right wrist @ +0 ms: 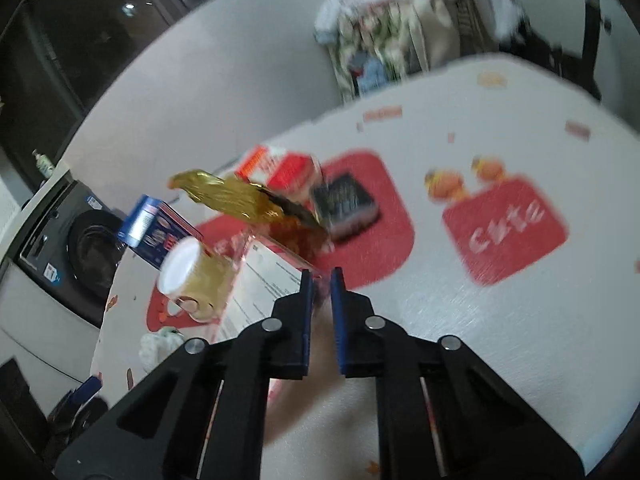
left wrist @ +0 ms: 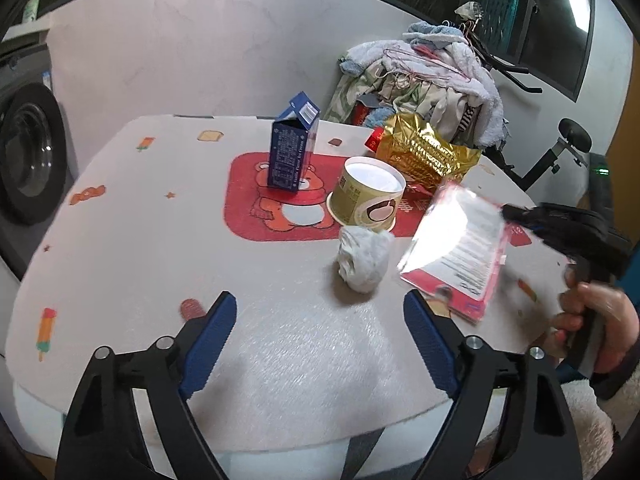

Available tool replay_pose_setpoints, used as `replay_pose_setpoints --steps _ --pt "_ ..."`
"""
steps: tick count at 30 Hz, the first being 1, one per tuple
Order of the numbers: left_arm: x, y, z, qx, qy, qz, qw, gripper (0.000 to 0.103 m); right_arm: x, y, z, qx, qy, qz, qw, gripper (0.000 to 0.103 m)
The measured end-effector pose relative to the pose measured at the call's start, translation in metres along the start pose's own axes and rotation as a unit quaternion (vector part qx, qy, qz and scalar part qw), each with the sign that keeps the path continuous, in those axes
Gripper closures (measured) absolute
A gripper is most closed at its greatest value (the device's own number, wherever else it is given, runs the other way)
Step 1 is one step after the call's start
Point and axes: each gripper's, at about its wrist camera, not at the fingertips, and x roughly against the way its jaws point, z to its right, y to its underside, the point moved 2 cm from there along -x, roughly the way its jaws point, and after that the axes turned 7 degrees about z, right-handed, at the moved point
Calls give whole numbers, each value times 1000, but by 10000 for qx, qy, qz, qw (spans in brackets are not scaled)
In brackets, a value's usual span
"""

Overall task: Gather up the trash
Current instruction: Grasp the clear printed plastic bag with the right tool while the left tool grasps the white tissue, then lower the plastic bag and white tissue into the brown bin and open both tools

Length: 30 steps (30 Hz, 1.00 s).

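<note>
My right gripper [right wrist: 322,276] is shut on a shiny pink-edged wrapper [right wrist: 264,280] and holds it tilted above the table; the wrapper [left wrist: 456,248] and the gripper [left wrist: 508,213] show at the right of the left wrist view. My left gripper [left wrist: 320,308] is open and empty, low over the table's near edge. A crumpled white tissue [left wrist: 364,260] lies just ahead of it. Behind stand a gold paper cup [left wrist: 370,192], a blue carton [left wrist: 294,148] and a gold foil bag [left wrist: 428,152].
The table [left wrist: 120,240] has a white cloth with red cartoon patches. A red box [right wrist: 288,168] and a dark packet [right wrist: 344,204] lie farther on it. A washing machine [left wrist: 28,152] stands left. A clothes pile [left wrist: 432,84] and exercise bike [left wrist: 560,148] stand behind.
</note>
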Motion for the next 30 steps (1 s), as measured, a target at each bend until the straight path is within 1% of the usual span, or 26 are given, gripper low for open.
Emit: replay_pose_setpoints --steps 4,8,10,11,12,13,14,15,16,18,21,30 --pt "-25 -10 4 174 196 -185 9995 23 33 -16 -9 492 -16 423 9979 90" --pt "-52 -19 9 375 340 -334 9982 23 65 -27 -20 1024 88 829 9912 90" --pt "-68 -23 11 482 329 -443 9973 23 73 -31 -23 1197 152 943 9882 90" --pt "-73 -22 11 503 292 -485 9971 25 79 -32 -24 1272 190 988 9868 90" --pt "-79 -23 12 519 268 -542 9968 31 82 -32 -24 1316 210 1009 9859 90" --pt "-86 -24 13 530 266 -631 9962 34 85 -32 -24 1348 227 1018 9854 90" --pt "-92 -23 14 520 246 -712 9958 42 88 -31 -24 1377 257 1022 9849 90" --pt "-98 -22 15 505 231 -794 9953 56 91 -30 -23 1397 275 1021 9845 90" --pt "-100 -22 15 503 269 -821 9950 62 94 -29 -22 1414 284 1015 9843 90" --pt "-98 -22 16 423 198 -783 9958 63 100 -27 -20 1437 321 1005 9840 90" --pt "-89 -22 18 313 239 -764 9963 64 105 -23 -19 1421 349 990 9843 90" --pt "-22 -21 29 42 329 -440 9985 64 125 -7 -31 1631 321 981 9812 90"
